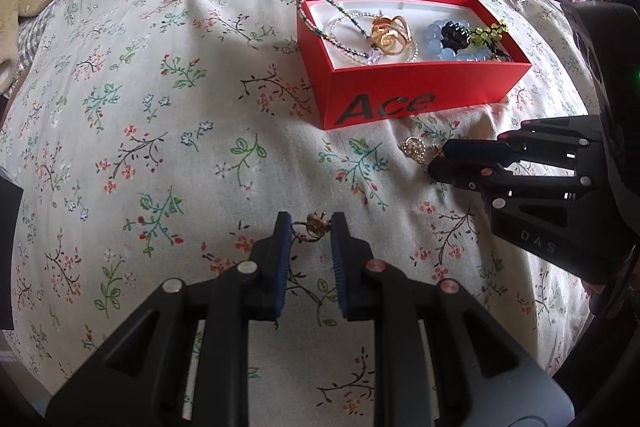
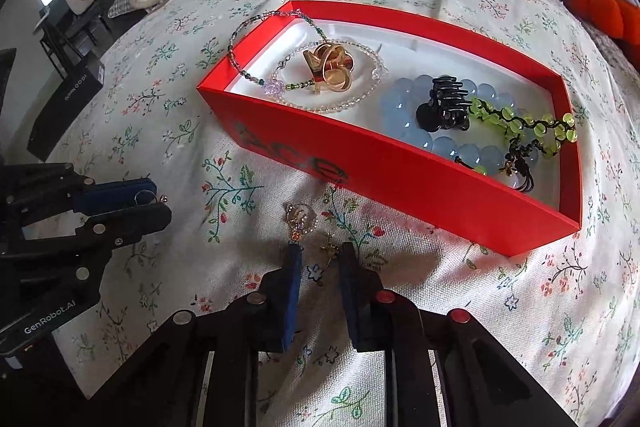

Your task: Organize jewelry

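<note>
Your left gripper (image 1: 310,227) is pinching a small gold earring (image 1: 316,225) at its tips. Your right gripper (image 2: 320,253) is closing narrow around another earring (image 2: 330,247), with the red box (image 2: 400,179) waiting just above it in the frame.

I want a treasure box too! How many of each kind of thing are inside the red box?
Beaded strands: 4
Black claw clip: 1
Gold ornament: 1
Total: 6
</note>
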A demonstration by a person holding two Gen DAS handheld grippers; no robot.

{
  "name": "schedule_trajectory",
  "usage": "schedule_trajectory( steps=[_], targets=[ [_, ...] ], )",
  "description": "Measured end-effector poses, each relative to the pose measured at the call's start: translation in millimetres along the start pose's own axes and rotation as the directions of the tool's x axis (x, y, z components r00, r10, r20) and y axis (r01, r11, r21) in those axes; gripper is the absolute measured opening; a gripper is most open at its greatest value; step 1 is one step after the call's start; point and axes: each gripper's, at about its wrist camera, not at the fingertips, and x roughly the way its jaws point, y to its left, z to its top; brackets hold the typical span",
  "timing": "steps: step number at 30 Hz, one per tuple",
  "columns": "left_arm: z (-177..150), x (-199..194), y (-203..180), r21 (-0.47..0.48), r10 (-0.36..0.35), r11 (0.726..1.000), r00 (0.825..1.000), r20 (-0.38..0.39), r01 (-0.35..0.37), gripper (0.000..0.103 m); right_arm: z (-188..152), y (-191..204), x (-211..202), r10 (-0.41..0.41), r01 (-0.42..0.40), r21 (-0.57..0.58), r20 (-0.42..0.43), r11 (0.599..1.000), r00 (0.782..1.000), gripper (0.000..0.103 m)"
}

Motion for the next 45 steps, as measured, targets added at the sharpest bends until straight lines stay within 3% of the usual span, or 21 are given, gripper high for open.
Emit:
schedule_trajectory(
  steps=[16,31,45],
  targets=[
    [1.4,-1.8,-6.2,0.002,0.019,1.0,1.0,0.007,-0.019,0.022,-8.8,-12.3,-25.3,0.026,-0.026,0.043,-0.009,0.999,1.0,0.01],
    [17.7,-25.2,-16.3,-0.037,-0.01,0.999,0.996,0.093,0.013,0.022,-15.7,-46.2,-73.5,0.047,-0.061,0.127,0.108,0.99,0.993,0.01],
    [49.5,-40.9,-37.9,-0.04,-0.026,0.999,0.976,0.215,0.035,0.022,-2.9,-61.9,-109.0,0.049,-0.095,0.174,0.252,0.98,0.966,0.01]
  ],
)
